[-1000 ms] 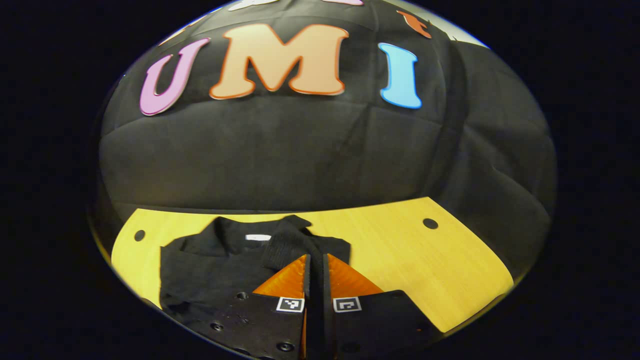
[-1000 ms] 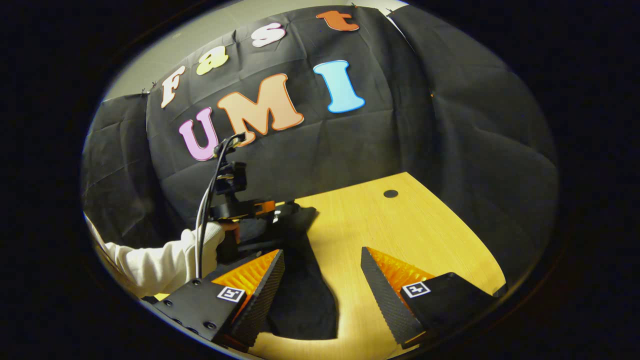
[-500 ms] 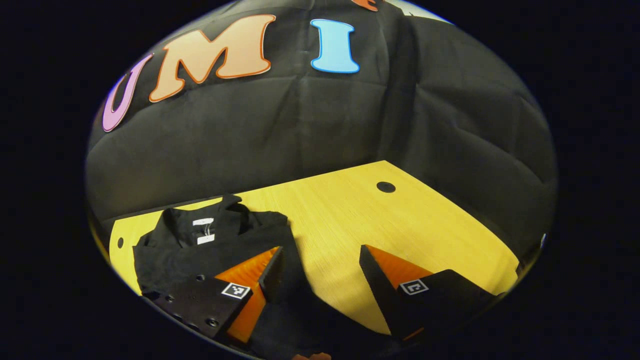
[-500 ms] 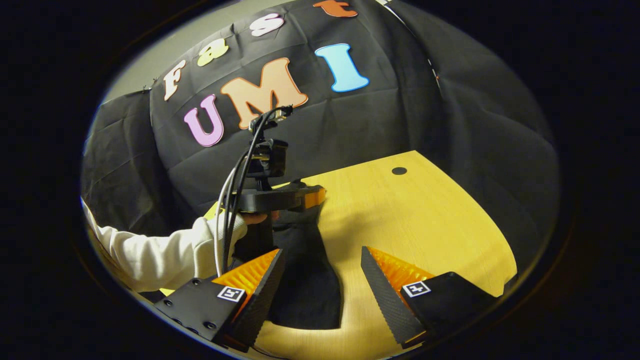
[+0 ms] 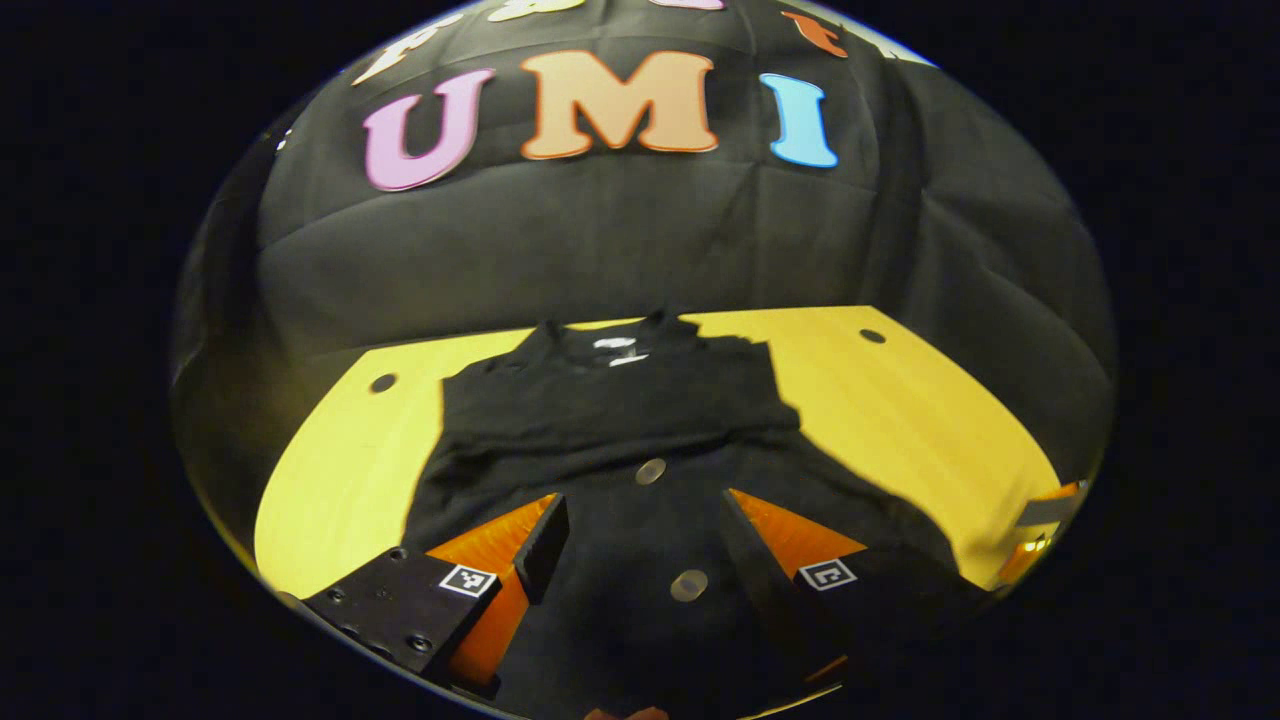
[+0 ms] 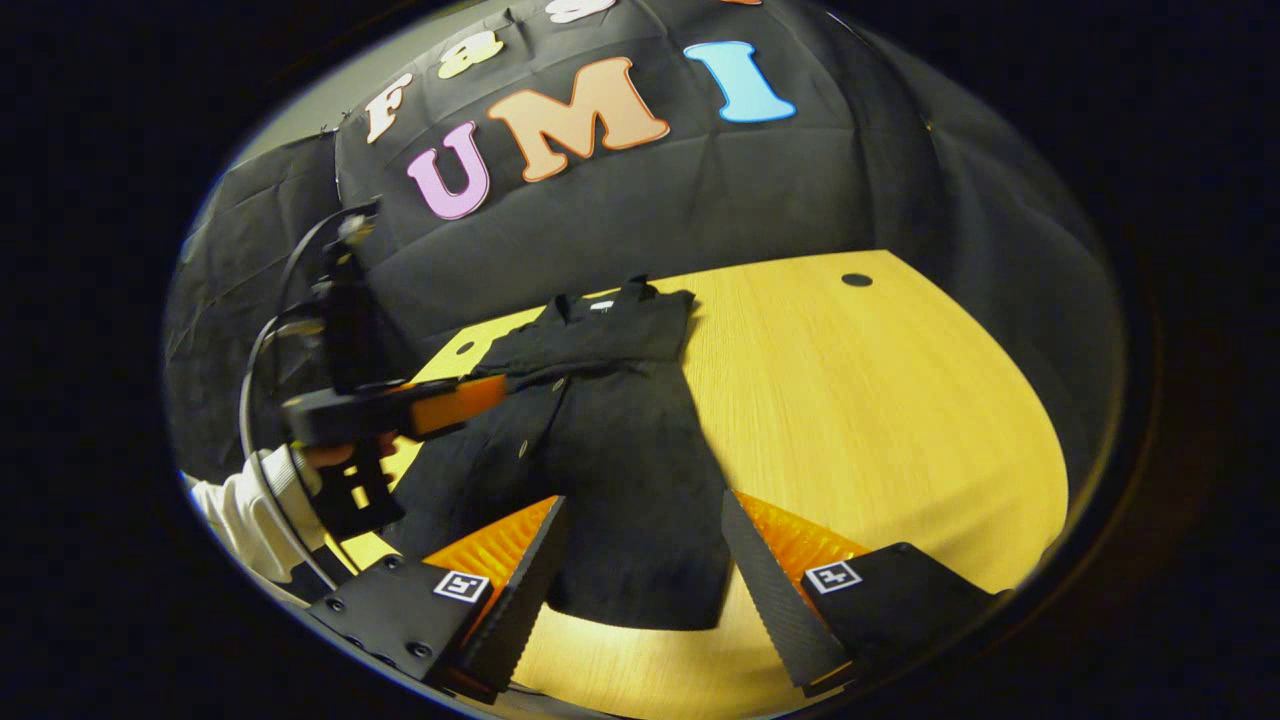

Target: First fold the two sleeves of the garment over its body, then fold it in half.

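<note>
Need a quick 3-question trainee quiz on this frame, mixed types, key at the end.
1. True or false: the left gripper is shut on the black garment.
2. Multiple choice: where on the wooden table does the garment's collar lie? A) at the far edge, by the booth wall B) at the near edge, under the grippers C) hanging off the side
3. Fill in: in the right gripper view, the right gripper hangs over the garment's near ____.

Key
1. False: its jaws stand apart, with nothing between them.
2. A
3. hem, its jaws open to either side of the cloth.
</note>
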